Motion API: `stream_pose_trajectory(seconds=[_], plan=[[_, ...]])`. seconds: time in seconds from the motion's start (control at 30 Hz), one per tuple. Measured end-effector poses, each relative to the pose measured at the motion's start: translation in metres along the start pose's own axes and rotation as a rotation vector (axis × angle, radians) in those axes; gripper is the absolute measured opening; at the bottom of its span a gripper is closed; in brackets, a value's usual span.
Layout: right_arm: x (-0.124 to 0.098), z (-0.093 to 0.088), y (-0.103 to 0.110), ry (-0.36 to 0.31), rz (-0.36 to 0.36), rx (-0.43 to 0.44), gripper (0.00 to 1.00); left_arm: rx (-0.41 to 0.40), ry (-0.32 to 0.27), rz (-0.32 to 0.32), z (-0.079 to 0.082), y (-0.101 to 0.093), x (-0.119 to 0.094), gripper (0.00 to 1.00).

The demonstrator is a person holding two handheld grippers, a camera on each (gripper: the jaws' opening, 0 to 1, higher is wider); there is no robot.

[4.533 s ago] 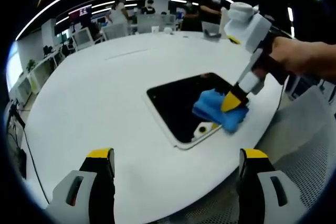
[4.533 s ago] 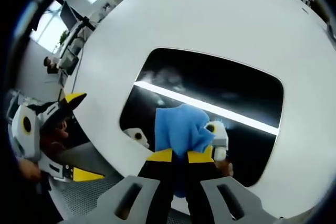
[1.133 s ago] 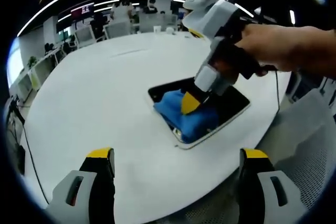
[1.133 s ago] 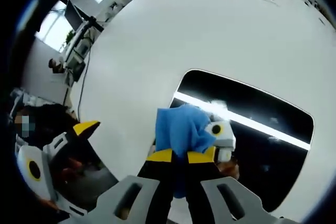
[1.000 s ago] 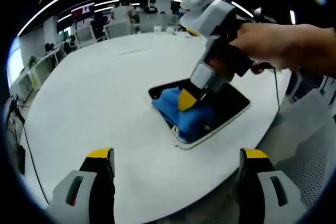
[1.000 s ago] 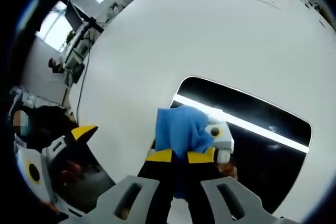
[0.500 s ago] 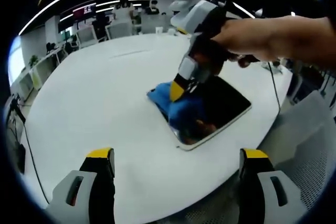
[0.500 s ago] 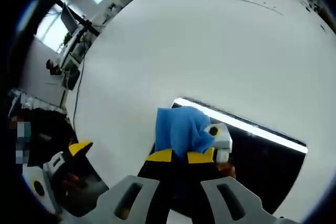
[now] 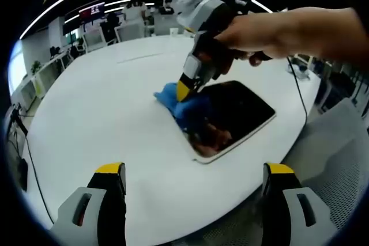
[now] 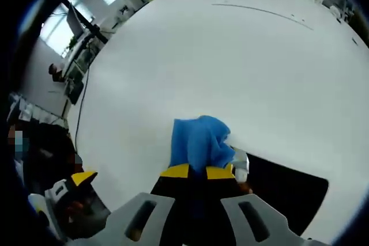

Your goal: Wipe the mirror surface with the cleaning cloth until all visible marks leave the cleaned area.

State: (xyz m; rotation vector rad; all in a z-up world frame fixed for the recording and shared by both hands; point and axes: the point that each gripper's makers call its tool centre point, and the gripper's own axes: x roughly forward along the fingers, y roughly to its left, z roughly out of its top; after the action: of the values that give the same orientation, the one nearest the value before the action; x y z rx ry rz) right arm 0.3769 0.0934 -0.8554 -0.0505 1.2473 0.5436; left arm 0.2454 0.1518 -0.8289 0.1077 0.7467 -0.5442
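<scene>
The dark mirror lies flat on the white round table, near its right edge. My right gripper, held by a hand, presses the blue cleaning cloth on the mirror's far-left corner; part of the cloth lies over the rim on the table. In the right gripper view my right gripper is shut on the blue cloth, with the mirror to its lower right. My left gripper stays open over the table's near edge, apart from the mirror, and it appears as the left gripper at lower left.
A grey mesh chair stands beside the table at the right. A thin cable runs across the table's right side. Desks, chairs and people fill the room behind the table.
The right gripper has slid the cloth across the mirror from its near-right end to its far-left corner, where it now overlaps the rim. The left gripper has stayed put.
</scene>
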Motion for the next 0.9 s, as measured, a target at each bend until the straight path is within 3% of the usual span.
stream_pose_trajectory(seconds=[0.2,0.37,0.7,0.9], plan=[[0.003,0.012,0.000,-0.012,0.000,0.008,0.02,-0.025,-0.013,0.003,0.002,0.001,-0.002,0.99],[0.003,0.011,0.000,0.011,0.005,0.003,0.02,-0.005,-0.003,-0.001,0.001,-0.001,-0.002,0.99],[0.001,0.008,-0.004,-0.014,0.011,0.002,0.02,0.010,0.001,-0.020,0.001,-0.005,-0.001,1.00],[-0.003,0.003,-0.007,-0.006,0.001,0.002,0.02,-0.002,-0.023,-0.009,0.005,-0.001,-0.002,1.00]])
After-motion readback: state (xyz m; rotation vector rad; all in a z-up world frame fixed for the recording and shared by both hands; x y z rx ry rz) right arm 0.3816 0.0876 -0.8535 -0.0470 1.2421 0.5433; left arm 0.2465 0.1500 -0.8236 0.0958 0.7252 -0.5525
